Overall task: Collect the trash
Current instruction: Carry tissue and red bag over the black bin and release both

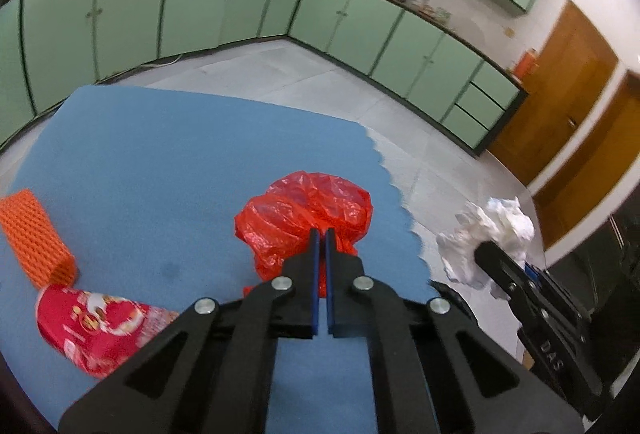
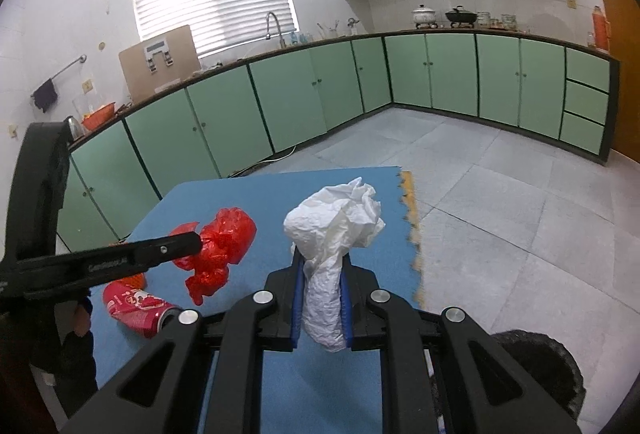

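trash is mid-collection: the left claw [image 1: 320, 232] pinches a crumpled red plastic bag [image 1: 306, 212] above the blue tabletop [image 1: 160, 154], the right claw [image 2: 322, 258] grips white crumpled paper [image 2: 336, 218], and both likely next go into the dark bin [image 2: 536, 366] lower right.

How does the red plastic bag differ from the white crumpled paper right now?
The red plastic bag is glossy and partly see-through; the white crumpled paper is matte and opaque. The bag hangs from the left tongs, whose jaws are almost closed on a thin pinch of it; the paper sits as a thick wad between the right tongs, whose jaws stand wider apart. Both are crumpled and gripped above the blue mat.
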A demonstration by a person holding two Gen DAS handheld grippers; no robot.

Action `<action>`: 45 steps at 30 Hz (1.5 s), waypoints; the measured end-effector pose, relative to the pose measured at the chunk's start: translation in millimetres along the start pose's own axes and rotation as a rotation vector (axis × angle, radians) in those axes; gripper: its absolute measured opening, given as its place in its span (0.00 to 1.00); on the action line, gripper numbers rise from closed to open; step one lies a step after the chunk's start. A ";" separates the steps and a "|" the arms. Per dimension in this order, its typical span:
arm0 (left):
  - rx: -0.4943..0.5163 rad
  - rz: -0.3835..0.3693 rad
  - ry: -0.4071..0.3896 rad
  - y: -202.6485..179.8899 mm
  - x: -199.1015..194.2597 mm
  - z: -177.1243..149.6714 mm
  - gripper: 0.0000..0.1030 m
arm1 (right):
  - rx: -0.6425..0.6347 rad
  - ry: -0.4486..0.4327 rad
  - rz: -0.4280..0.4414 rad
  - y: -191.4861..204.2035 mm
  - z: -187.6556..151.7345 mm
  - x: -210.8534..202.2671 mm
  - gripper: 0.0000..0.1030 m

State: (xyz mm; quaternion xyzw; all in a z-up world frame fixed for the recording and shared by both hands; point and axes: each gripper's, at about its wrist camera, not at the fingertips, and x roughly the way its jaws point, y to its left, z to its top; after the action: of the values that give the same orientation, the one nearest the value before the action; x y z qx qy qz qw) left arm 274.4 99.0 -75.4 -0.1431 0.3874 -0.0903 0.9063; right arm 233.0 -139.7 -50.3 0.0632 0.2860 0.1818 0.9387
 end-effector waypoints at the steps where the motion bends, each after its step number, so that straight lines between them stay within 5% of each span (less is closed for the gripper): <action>1: 0.012 -0.011 0.001 -6.4 -0.7 -3.1 0.01 | 0.002 -0.002 -0.008 -3.4 -1.4 -5.9 0.15; 21: 0.311 -0.312 0.164 -199.5 49.1 -106.2 0.01 | 0.213 0.027 -0.282 -143.3 -77.0 -114.0 0.15; 33: 0.394 -0.323 0.295 -242.7 114.2 -148.4 0.02 | 0.292 0.100 -0.392 -208.2 -119.7 -111.5 0.19; 45: 0.404 -0.287 0.332 -251.7 139.5 -147.3 0.32 | 0.308 0.094 -0.454 -223.5 -121.7 -116.8 0.48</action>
State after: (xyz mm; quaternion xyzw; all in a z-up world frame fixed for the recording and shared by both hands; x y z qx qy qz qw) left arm 249.2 -204.4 -183.9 0.0037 0.4803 -0.3150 0.8186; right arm 143.1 -388.9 -140.8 0.1308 0.3605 -0.0762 0.9204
